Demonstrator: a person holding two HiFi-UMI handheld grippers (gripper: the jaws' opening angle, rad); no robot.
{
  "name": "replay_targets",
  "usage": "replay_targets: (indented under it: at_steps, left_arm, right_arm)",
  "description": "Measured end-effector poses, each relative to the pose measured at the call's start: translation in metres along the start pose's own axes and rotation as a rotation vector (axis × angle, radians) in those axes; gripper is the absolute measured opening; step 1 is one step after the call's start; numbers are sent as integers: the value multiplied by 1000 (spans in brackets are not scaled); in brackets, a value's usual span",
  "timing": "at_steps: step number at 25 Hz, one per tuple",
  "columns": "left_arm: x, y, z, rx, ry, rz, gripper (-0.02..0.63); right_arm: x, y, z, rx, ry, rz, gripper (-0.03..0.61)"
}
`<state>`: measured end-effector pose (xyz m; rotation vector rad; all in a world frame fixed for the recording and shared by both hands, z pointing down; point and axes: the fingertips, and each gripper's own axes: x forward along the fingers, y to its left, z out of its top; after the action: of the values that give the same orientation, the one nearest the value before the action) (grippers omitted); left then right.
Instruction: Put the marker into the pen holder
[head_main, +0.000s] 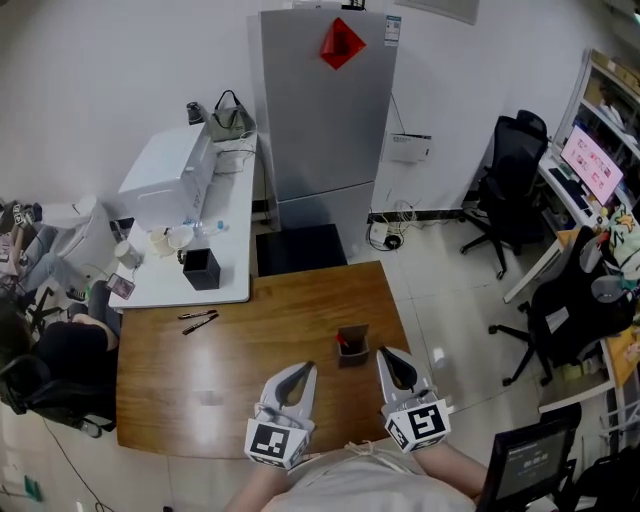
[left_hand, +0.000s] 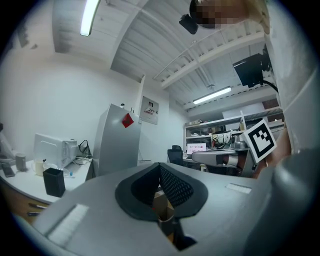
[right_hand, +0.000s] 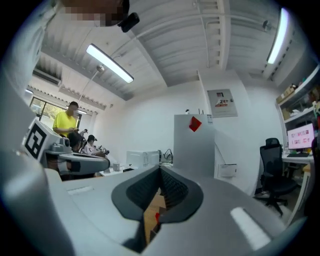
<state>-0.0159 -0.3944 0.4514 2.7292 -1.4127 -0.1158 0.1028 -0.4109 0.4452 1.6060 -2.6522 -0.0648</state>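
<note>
A small brown pen holder stands on the wooden table, with something red showing at its top. Two dark markers lie on the table far to the left, near the white desk. My left gripper hovers just left of the holder with its jaws shut and nothing in them. My right gripper is just right of the holder, shut and empty too. In the left gripper view the left gripper is closed above a brown shape. In the right gripper view the right gripper is closed, with wood and a red speck in the gap below.
A white desk adjoins the table's far left, carrying a black box and a white appliance. A grey cabinet stands behind. Office chairs are at the right, and a seated person at the left.
</note>
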Motion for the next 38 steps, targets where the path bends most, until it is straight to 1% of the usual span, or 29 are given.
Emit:
replay_targets:
  at_steps: [4,7,10,12,15,17,19,21,24,29,32,38]
  left_arm:
    - [-15,-5,7,11,-5,-7,11]
    - [-26,-4,6,14,-2,-3,11]
    - [-38,-3,9,20,-17,-12,11]
    - [-47,-1,13,6,-22,-17,11]
    - [-59,-1,15,-29,-15,-30,11]
    - [-70,-4,15,-30,-13,-28,11]
    - [-81,-8,11,-18,-21,-13,11]
    - [-92,-15,7,-4,-14,-10,11]
    - [-110,-33,3,3,7,-8,11]
    - [-149,-71,3,5,-3,12,11]
    - [-177,-103,-1,3,-5,27,11]
    - [-237,-182,-11,-3,-3,41,11]
  right_arm:
    - [-21,17,1,23,0,9,3]
    - [-27,31,-2,31,6,17,3]
    - [-31,43,0,31,10,16,3]
    - [-33,49,0,47,17,-3,3]
    - [-34,65,4,104,8,-36,3]
    - [-38,87,8,102,-5,-4,3]
    - [-45,109,12,58,-15,61,3]
    - [-54,122,15,27,-24,96,3]
    - [-77,129,12,37,-21,98,3]
    - [-131,139,2,50,-6,103,3]
    - [-176,147,-2,49,0,109,3]
    - [-273,158,-8,49,12,103,3]
